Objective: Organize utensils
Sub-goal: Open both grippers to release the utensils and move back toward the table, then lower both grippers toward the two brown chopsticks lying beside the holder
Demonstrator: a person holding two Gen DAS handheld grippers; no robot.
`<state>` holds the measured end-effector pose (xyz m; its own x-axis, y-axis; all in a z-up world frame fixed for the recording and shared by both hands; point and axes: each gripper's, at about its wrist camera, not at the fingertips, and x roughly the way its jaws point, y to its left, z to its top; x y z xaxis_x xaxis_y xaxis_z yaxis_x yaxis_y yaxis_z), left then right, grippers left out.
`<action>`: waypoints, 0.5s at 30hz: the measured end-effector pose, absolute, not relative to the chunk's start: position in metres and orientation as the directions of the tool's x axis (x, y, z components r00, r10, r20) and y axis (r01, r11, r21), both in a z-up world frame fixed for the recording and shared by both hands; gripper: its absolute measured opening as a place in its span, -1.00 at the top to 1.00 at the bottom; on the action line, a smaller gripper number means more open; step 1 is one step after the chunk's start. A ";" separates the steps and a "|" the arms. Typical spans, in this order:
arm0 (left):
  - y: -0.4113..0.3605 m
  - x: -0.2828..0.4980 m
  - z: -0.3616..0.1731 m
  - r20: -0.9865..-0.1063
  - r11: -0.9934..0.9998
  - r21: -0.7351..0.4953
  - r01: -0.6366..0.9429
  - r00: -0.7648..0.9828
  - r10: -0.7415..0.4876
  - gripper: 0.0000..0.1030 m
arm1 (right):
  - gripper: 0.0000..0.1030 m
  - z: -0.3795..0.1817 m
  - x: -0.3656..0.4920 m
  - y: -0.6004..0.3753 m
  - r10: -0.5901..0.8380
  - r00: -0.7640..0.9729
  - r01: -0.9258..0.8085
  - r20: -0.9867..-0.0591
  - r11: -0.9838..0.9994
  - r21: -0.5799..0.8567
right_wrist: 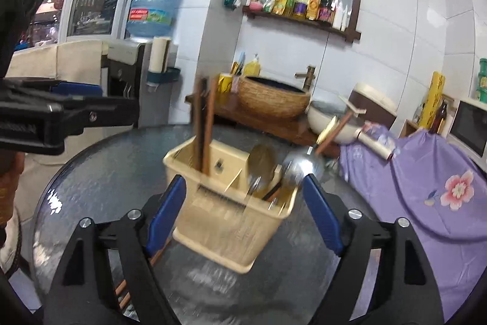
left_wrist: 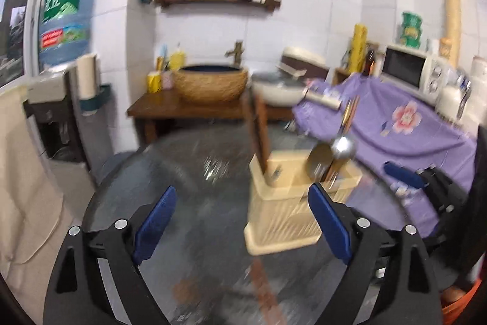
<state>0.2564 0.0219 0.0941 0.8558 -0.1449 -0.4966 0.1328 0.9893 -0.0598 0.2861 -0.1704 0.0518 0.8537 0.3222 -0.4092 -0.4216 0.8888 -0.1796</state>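
- The round dark glass tabletop carries the cream plastic utensil caddy, which stands near its middle, a little toward the edge next to the purple flowered cloth.
- The caddy's left compartment holds upright brown chopsticks; its right compartment holds a steel ladle and what looks like a flat spatula or skimmer, blurred.
- More chopsticks lie flat on the tabletop at the near edge, beside the caddy's foot and partly behind the right gripper's left finger.
- The right gripper has its jaws spread wide with the caddy in front of them, the pads touching nothing; it holds nothing.
- The left gripper is likewise spread wide and empty, over bare glass to the caddy's left.
- Judged step: most utensils are already sorted, both tools are free, and the loose chopsticks look like the remaining piece.
- The next move would call for a low approach to the near edge, closing across the thin sticks without sliding them on the slick glass, then an upright drop into the left compartment.
- Writing: the water bottle label shows large Chinese characters, the second apparently "丘"; shelf bottle labels are too blurred to read.
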 end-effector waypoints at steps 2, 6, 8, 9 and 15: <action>0.030 0.251 0.071 -0.549 0.994 -0.033 0.103 0.829 -0.104 -0.67 | -0.56 0.032 0.284 -0.167 0.333 0.808 -0.449 -0.487 0.882 -0.142; 0.060 0.236 0.033 -0.610 0.998 -0.054 -0.012 0.792 -0.024 -0.64 | -0.56 -0.017 0.287 -0.151 0.334 0.705 -0.475 -0.625 0.878 -0.067; 0.074 0.229 0.019 -0.632 0.997 -0.062 -0.054 0.775 0.003 -0.64 | -0.53 -0.036 0.286 -0.141 0.341 0.658 -0.489 -0.672 0.872 -0.036; 0.077 0.226 0.012 -0.643 0.997 -0.038 -0.074 0.765 0.032 -0.64 | -0.45 -0.044 0.286 -0.135 0.346 0.635 -0.492 -0.691 0.870 -0.017; 0.087 0.218 -0.002 -0.666 0.994 0.000 -0.106 0.741 0.079 -0.62 | -0.22 -0.070 0.288 -0.113 0.317 0.576 -0.475 -0.754 0.880 0.008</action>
